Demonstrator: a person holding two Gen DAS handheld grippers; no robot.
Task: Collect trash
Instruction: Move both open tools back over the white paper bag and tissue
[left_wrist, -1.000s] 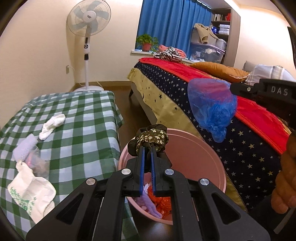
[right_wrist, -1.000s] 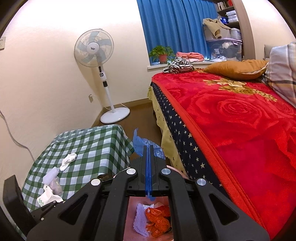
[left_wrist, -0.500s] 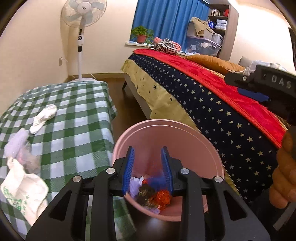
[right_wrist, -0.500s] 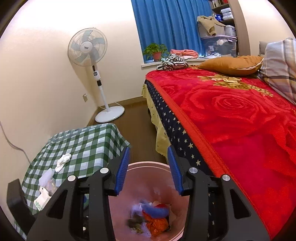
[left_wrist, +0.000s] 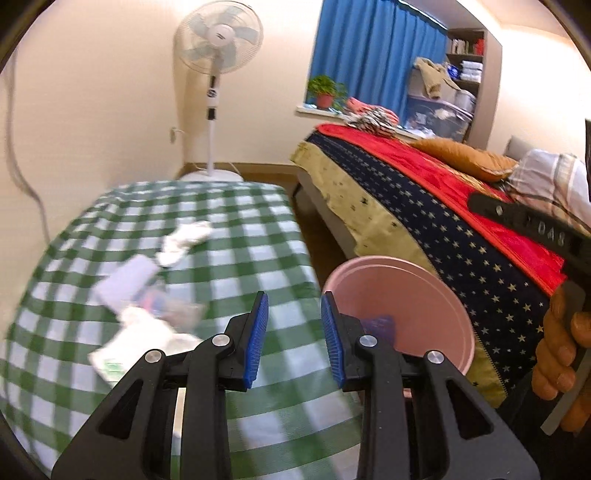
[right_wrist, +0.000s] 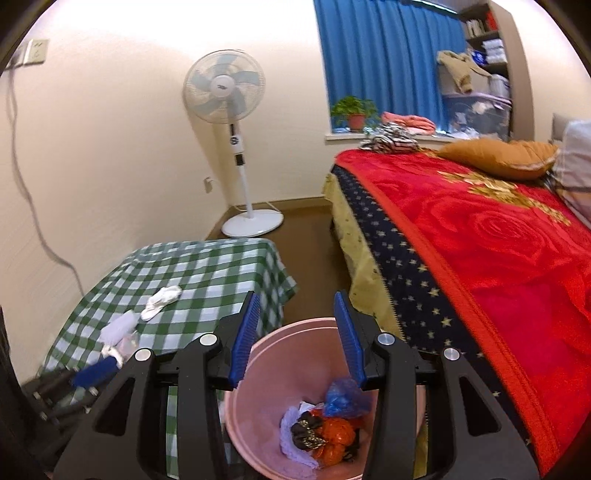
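A pink bin (right_wrist: 280, 354) stands on the floor between the table and the bed; it also shows in the left wrist view (left_wrist: 417, 291). Inside lie a blue plastic bag (right_wrist: 345, 398), a dark floral cloth (right_wrist: 308, 434), orange wrapping (right_wrist: 338, 437) and white tissue (right_wrist: 291, 424). My right gripper (right_wrist: 297, 336) is open and empty above the bin. My left gripper (left_wrist: 293, 339) is open and empty over the table's right edge. On the green checked table (left_wrist: 240, 236) lie a white crumpled tissue (left_wrist: 184, 238), a pale lilac wad (left_wrist: 129, 280), a clear wrapper (left_wrist: 166, 306) and a white printed bag (left_wrist: 136, 343).
A bed with a red and starred blanket (right_wrist: 498, 258) runs along the right. A standing fan (right_wrist: 236, 147) is at the far wall. The person's hand on the right gripper's handle (left_wrist: 561, 347) shows at the left wrist view's right edge.
Both grippers opened and dropped their loads, the floral cloth and the blue bag, into the bin. The left gripper has since swung left from the bin toward the table.
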